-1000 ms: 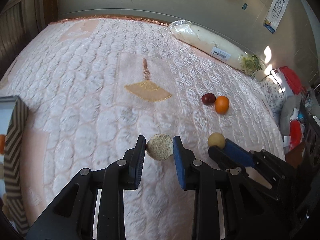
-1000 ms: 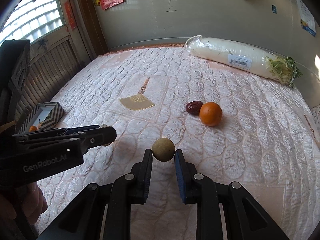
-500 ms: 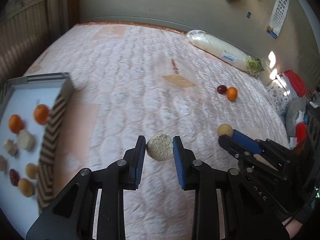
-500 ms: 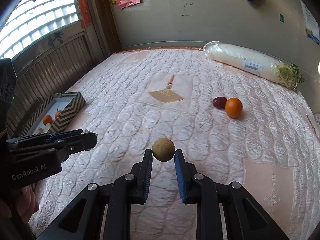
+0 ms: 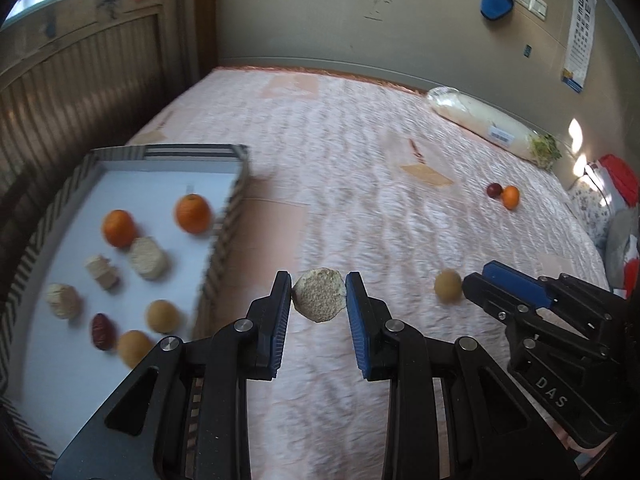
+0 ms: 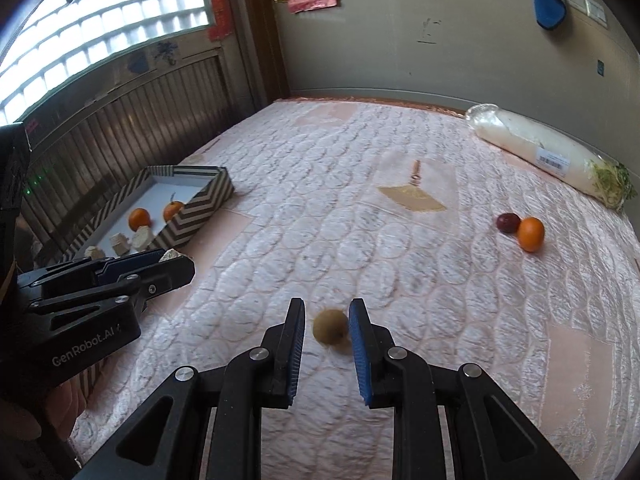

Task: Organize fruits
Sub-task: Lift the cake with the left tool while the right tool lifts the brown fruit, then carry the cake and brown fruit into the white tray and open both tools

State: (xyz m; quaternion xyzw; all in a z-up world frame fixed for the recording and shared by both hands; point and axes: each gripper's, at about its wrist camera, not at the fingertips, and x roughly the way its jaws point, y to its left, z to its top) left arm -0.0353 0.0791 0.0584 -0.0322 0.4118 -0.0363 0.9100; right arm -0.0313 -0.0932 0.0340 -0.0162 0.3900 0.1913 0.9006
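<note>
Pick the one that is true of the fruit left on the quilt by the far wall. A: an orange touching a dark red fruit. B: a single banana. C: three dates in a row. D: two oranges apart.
A: the orange sits against the dark red fruit on the quilt.

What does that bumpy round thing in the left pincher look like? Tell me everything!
The bumpy round piece is pale beige, with a rough, crumbly-looking face, like a thick disc seen flat-on. The left gripper pinches it between its blue-padded jaws, one on each side. It hangs above the pink quilt, just right of the striped box.
</note>
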